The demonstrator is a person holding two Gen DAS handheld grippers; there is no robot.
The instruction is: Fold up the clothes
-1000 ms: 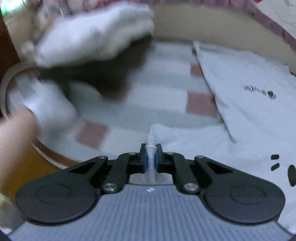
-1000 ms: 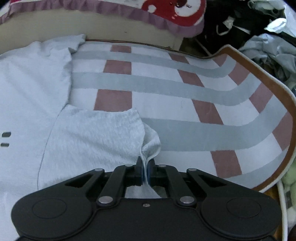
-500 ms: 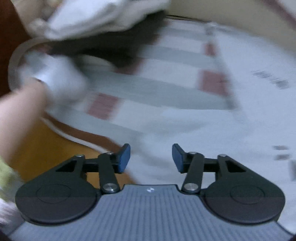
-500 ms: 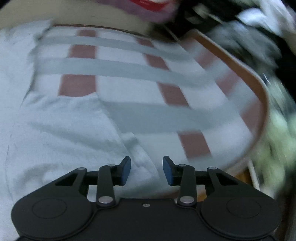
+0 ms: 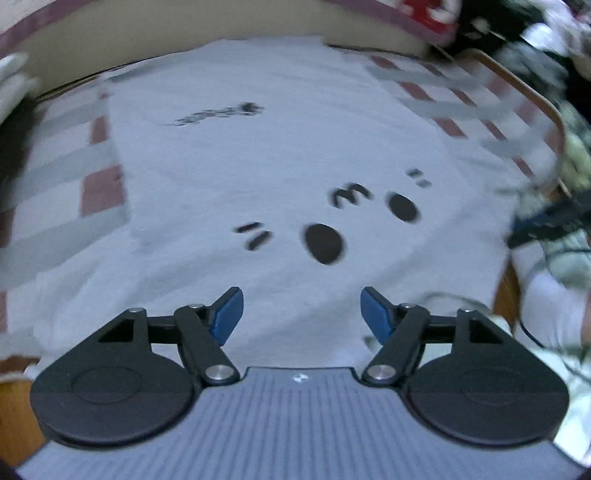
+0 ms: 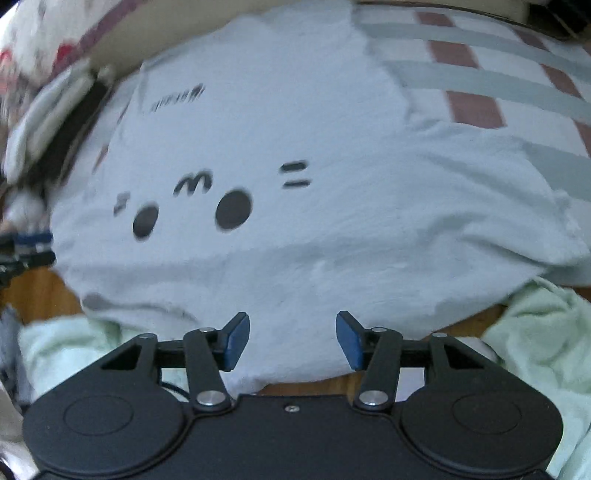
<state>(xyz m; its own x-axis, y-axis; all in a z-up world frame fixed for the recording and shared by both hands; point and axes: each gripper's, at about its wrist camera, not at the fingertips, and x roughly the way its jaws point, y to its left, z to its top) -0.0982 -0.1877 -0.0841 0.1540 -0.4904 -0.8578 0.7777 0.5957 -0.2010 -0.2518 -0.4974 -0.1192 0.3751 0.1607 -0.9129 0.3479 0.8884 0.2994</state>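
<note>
Pale grey T-shirt [image 5: 266,155] lies spread flat on a striped mat [image 5: 66,173], print side up: cartoon face with two black oval eyes, a small squiggle mouth between them, short dashes at each side, and a blurred line of dark text further up. Both sleeves look folded in over the body, edges a bit rumpled; near hem hangs over the mat's close edge in the right wrist view [image 6: 295,258]. Both frames are motion-blurred.

Left gripper [image 5: 301,317] hovers over the near part of the shirt, blue pads spread wide apart, nothing between them. Right gripper [image 6: 291,338] sits over the near hem, pads also wide apart and holding nothing. Whether either touches the cloth cannot be told.

Mat has grey bands and dull red blocks on white, brown trim along its curved edge [image 5: 532,88]. Mint green towel [image 6: 535,350] lies bunched just beside the shirt's hem on a wooden floor [image 6: 40,295], showing on both sides of the right gripper. Cream bed edge with purple trim [image 5: 184,33] runs behind the mat. A dark jumble of clothes [image 5: 535,44] sits at far right, too blurred to sort. No containers visible.
</note>
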